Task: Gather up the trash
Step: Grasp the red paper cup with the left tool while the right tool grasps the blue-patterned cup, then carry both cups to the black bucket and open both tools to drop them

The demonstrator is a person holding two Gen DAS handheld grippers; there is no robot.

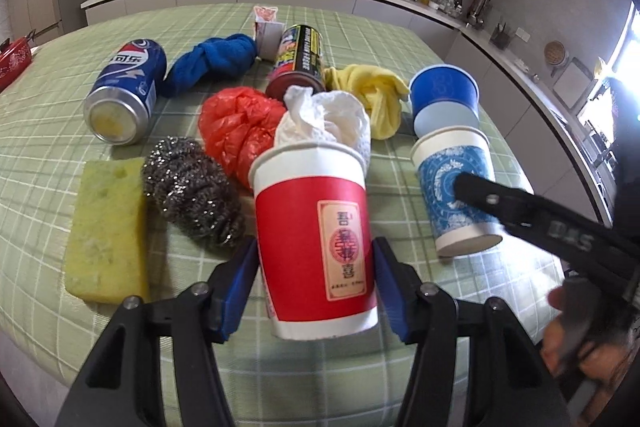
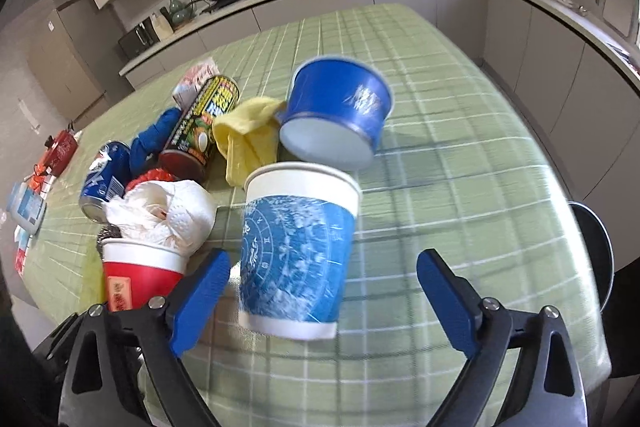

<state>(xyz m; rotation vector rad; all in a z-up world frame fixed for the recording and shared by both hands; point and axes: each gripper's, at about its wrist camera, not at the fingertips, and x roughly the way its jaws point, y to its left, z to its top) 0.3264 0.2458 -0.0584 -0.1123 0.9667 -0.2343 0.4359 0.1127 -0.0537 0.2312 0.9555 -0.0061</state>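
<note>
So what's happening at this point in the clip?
A person with a gripper in each hand is clearing litter off a green checked table. The left gripper has its jaws around the red paper cup, which is stuffed with white tissue. The right gripper is open around the blue-patterned paper cup, not closed on it yet. Cans, cloths, a sponge and a scourer lie behind.

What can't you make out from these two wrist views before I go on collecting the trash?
- Inside of the red paper cup: left wrist view, hidden by the crumpled tissue.
- Inside of the blue-patterned cup: right wrist view, seen from the side and blurred.
- Carton label: left wrist view, too small, partly behind the black drink can.
- Whether the left gripper pads touch the red cup: unclear.
</note>
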